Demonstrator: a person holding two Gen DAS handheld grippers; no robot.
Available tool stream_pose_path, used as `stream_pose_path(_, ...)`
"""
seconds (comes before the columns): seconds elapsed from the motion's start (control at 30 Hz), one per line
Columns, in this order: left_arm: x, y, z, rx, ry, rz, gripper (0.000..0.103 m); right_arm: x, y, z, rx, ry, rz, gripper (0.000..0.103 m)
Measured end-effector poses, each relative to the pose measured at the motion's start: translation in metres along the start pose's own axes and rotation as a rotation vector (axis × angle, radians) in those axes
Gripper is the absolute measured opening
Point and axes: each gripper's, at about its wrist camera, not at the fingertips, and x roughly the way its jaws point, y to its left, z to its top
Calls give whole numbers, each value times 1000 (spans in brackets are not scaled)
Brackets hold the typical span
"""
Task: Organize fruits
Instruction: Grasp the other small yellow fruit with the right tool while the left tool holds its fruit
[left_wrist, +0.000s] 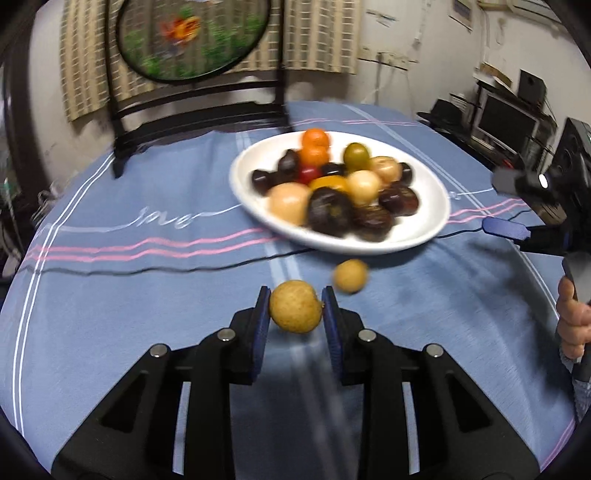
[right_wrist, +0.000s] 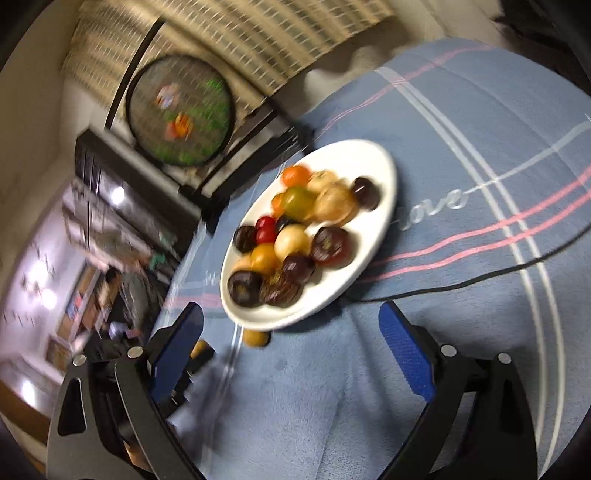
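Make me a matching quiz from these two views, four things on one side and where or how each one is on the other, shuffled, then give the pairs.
Things:
1. left tool
2. right tool
3. second tan fruit
4. orange fruit

States:
A. on the white plate, at its far side
B. shut on a tan round fruit
C. open, nothing between its fingers
D. on the blue cloth, just off the plate's near rim

Pairs: 1-B, 2-C, 3-D, 4-A

I saw a glossy white plate (left_wrist: 424, 236), ceramic by its look, on a soft, fuzzy blue cloth (left_wrist: 129, 295). The longan (left_wrist: 294, 306) looked matt and rough; my gripper (left_wrist: 295, 314) was matt black plastic with metal pins.
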Motion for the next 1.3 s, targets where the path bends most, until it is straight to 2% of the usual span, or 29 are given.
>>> stream_pose_path(0.17, -3, 27, -2, -56, 4, 18, 28, 23, 31, -25, -140, 92, 28, 96)
stream_pose_path(0.23, -6, 39, 0, -92, -12, 24, 28, 30, 44, -34, -175, 106, 30, 91)
stream_pose_path(0.3, -9, 45, 1, -112, -24, 24, 28, 43, 57, -40, -212, 135, 20, 76)
stream_pose_path(0.5, -15, 49, 3, -134, -42, 32, 28, 91, 74, -49, -253, 212, -97, 58)
stream_pose_path(0.63, -14, 47, 2, -124, -39, 23, 28, 104, 84, -45, -269, 196, -158, 47)
stream_pose_path(0.87, -11, 45, 2, -121, -22, 6, 28, 115, 79, -39, -262, 158, -279, 45)
stream_pose_path(1.03, -7, 42, 1, -109, -6, -2, 29, 116, 73, -39, -255, 137, -289, 38)
stream_pose_path(1.1, -5, 42, 0, -112, 2, -5, 29, 116, 74, -40, -283, 141, -281, 29)
stream_pose_path(1.3, -2, 34, -3, -91, 8, -43, 29, 92, 71, -47, -314, 145, -236, 28)
